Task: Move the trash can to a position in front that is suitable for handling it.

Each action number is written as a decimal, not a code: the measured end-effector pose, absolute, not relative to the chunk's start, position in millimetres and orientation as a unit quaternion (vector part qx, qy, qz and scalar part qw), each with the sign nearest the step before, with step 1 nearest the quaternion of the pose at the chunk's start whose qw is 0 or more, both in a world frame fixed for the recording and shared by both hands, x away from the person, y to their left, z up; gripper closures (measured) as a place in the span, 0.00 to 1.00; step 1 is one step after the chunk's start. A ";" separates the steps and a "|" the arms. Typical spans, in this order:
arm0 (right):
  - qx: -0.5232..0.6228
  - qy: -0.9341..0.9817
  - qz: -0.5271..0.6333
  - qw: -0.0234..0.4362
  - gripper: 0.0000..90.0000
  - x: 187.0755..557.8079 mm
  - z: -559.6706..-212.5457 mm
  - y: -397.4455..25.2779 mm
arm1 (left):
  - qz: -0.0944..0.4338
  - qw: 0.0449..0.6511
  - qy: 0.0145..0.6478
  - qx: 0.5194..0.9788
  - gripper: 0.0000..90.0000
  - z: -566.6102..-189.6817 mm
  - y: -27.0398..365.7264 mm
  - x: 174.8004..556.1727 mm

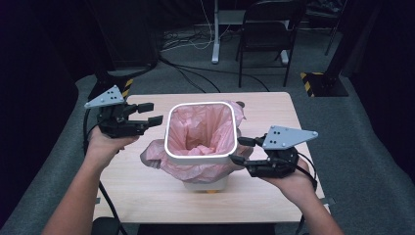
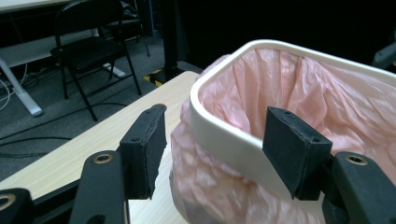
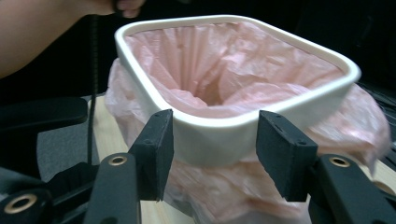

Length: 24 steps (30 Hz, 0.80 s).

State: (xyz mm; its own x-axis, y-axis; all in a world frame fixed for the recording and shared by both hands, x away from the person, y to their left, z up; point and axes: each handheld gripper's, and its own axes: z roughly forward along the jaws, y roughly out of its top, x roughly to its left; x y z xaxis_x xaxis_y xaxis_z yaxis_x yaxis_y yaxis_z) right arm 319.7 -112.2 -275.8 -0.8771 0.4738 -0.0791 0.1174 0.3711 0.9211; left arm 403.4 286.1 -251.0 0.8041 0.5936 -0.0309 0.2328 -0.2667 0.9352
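A small white bin (image 1: 205,182) stands in the middle of the wooden table (image 1: 147,196). A pink plastic liner (image 1: 200,129) fills it and is clamped under a white rim ring (image 1: 199,157), with loose pink plastic bunching out below the ring. My left gripper (image 1: 152,113) hovers open just left of the bin's rim, jaws pointing at it. In the left gripper view the rim ring (image 2: 224,135) lies between and just beyond the jaws. My right gripper (image 1: 241,151) is open at the bin's right side, touching the bulging liner. The right gripper view has the ring (image 3: 219,133) close ahead.
A black folding chair (image 1: 269,34) and a white desk leg (image 1: 215,34) stand on the grey floor beyond the table's far edge. Cables run across the floor. Bare tabletop lies in front of the bin and along the far edge.
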 end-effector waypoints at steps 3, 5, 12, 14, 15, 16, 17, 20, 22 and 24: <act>0.173 0.810 0.532 0.176 0.49 319.6 -273.6 -109.5 | 0.161 0.546 0.270 0.777 0.45 -248.4 283.3 411.3; 0.171 0.808 0.536 0.176 0.50 320.1 -271.8 -109.8 | 0.161 0.546 0.268 0.777 0.44 -247.6 280.5 415.8; 0.164 0.808 0.537 0.178 0.52 320.2 -266.5 -108.6 | 0.140 0.537 0.262 0.790 0.44 -244.7 268.2 429.9; 0.159 0.806 0.542 0.178 0.54 319.7 -264.7 -108.0 | 0.136 0.538 0.257 0.791 0.44 -243.8 264.0 433.0; 0.156 0.804 0.545 0.178 0.56 319.5 -263.8 -107.4 | 0.134 0.538 0.255 0.792 0.44 -243.6 262.1 434.6; 0.153 0.805 0.546 0.174 0.56 319.5 -263.1 -106.4 | 0.130 0.540 0.251 0.793 0.45 -243.7 260.3 436.3; 0.149 0.806 0.547 0.169 0.57 319.9 -262.6 -105.0 | 0.126 0.540 0.249 0.794 0.45 -244.0 258.5 437.9; 0.143 0.810 0.545 0.162 0.58 320.6 -262.5 -99.6 | 0.123 0.542 0.251 0.792 0.46 -245.7 254.3 441.9; 0.139 0.813 0.543 0.157 0.58 321.6 -262.9 -96.1 | 0.121 0.542 0.253 0.792 0.47 -247.0 252.0 444.7; 0.137 0.815 0.541 0.152 0.58 323.2 -263.3 -93.0 | 0.122 0.537 0.252 0.796 0.48 -248.7 249.6 447.8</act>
